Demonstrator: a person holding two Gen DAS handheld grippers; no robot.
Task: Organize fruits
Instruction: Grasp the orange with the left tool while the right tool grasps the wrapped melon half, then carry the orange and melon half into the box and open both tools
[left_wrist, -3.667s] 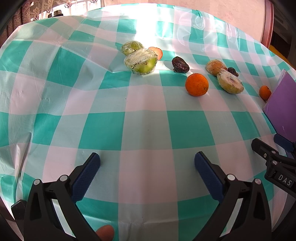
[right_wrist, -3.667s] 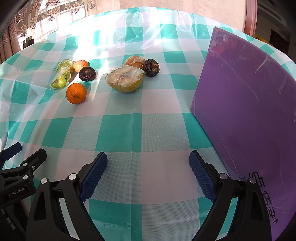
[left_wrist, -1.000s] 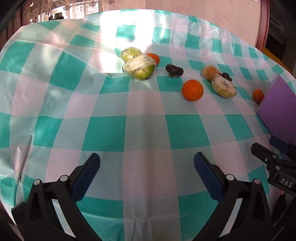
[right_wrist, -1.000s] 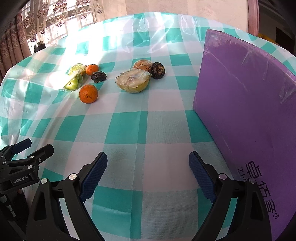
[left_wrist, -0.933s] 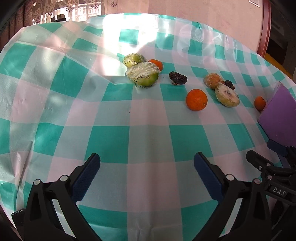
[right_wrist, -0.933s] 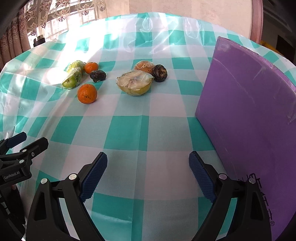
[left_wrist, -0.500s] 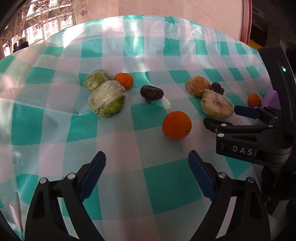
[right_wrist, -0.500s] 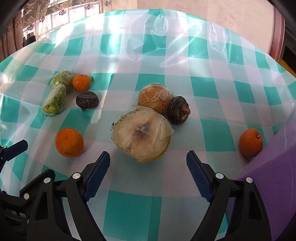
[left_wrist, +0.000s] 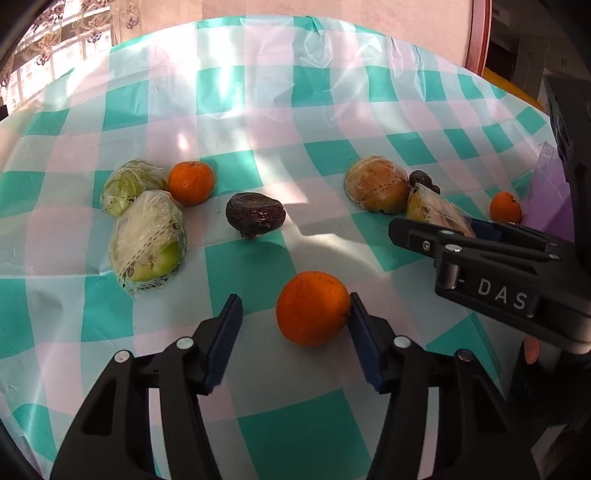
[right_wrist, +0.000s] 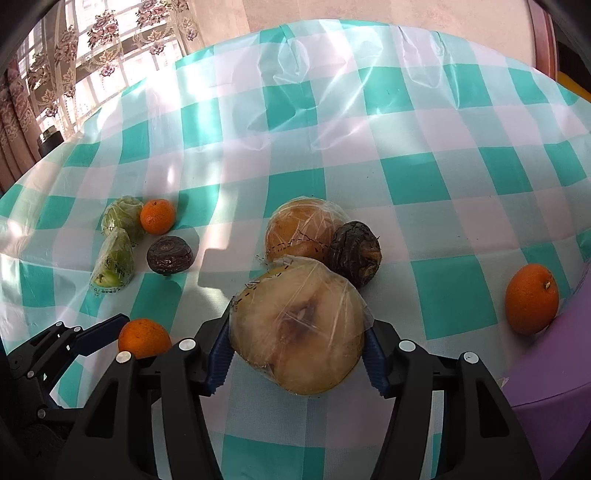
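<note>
Fruit lies scattered over a tabletop (right_wrist: 424, 122) under a teal-and-white check cloth. Left gripper (left_wrist: 295, 338) has its fingers (left_wrist: 225, 343) narrowed, having just been closing, around a large orange (left_wrist: 312, 308); the pad at the orange's three o'clock side touches it, while the pad at nine o'clock stands clear with cloth showing between, so the fruit is bracketed but not clamped. Right gripper (right_wrist: 297, 360) has likewise just been closing, and its blue pads sit against both flanks of a cut pear half (right_wrist: 299, 326) wrapped in clear film, cut face up; it appears gripped. At twelve o'clock from the pear half, touching it, rest a second film-wrapped brownish fruit (right_wrist: 304, 227) and, at about one o'clock, a dark wrinkled fruit (right_wrist: 354, 253). At three o'clock from this group, well apart, a small orange (right_wrist: 532, 299) rests against the edge of a purple board (right_wrist: 554, 362). In the left wrist view, at ten o'clock from the large orange, a wrapped green apple half (left_wrist: 147, 245) lies with another wrapped green piece (left_wrist: 129, 184) just behind it and a tangerine (left_wrist: 191, 182) beside that; a second dark wrinkled fruit (left_wrist: 256, 216) sits at eleven o'clock from the large orange, between the two clusters. Curtained windows (right_wrist: 92, 62) show at the far side, around ten o'clock.
</note>
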